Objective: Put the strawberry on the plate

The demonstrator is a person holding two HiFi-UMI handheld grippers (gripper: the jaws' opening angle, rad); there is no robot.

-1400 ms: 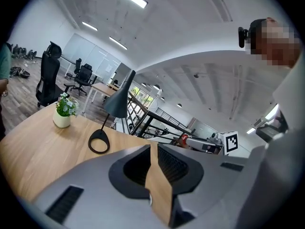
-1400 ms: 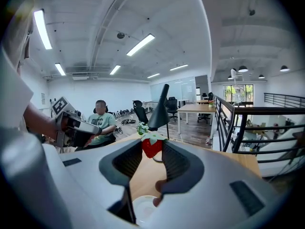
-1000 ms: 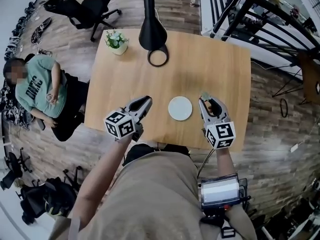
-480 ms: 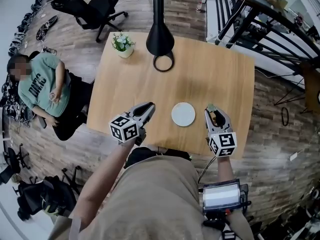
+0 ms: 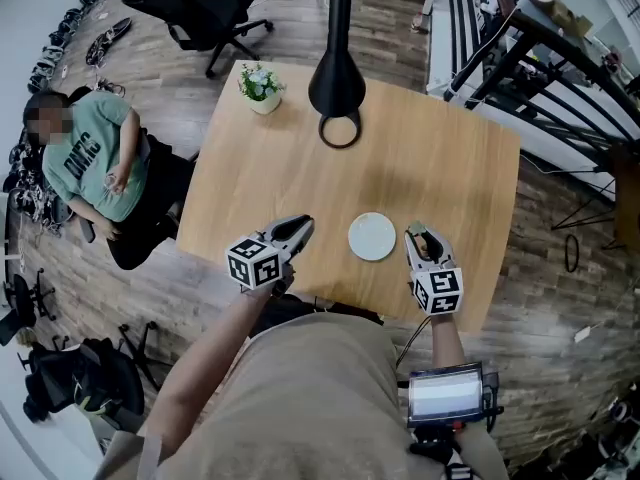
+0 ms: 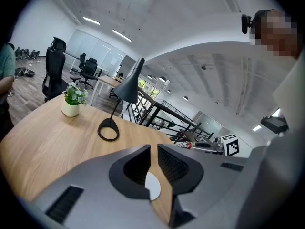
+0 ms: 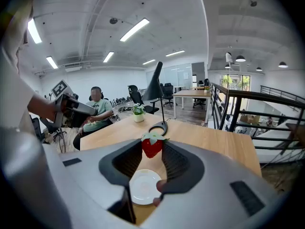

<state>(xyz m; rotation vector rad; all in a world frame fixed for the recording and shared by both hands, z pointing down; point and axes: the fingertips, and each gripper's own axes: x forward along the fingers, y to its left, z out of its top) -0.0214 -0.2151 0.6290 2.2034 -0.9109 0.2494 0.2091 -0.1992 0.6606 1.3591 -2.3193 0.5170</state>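
A red strawberry (image 7: 152, 146) with a green top sits pinched between the tips of my right gripper (image 7: 152, 145), which is shut on it. In the head view the right gripper (image 5: 413, 234) hangs just to the right of the small white plate (image 5: 372, 236), low over the wooden table (image 5: 440, 158). The right gripper view shows the plate (image 7: 143, 187) below and behind the jaws. My left gripper (image 5: 297, 230) is left of the plate near the table's front edge. Its jaws (image 6: 153, 150) stand nearly together with nothing between them.
A black desk lamp (image 5: 337, 73) with a ring base (image 5: 340, 130) stands at the table's far side, and a small potted plant (image 5: 261, 86) at the far left corner. A seated person (image 5: 90, 163) is left of the table. A metal railing (image 5: 560, 58) runs along the right.
Both grippers have sunk toward the table. The right one, still holding the strawberry, has come down beside the plate's right edge.
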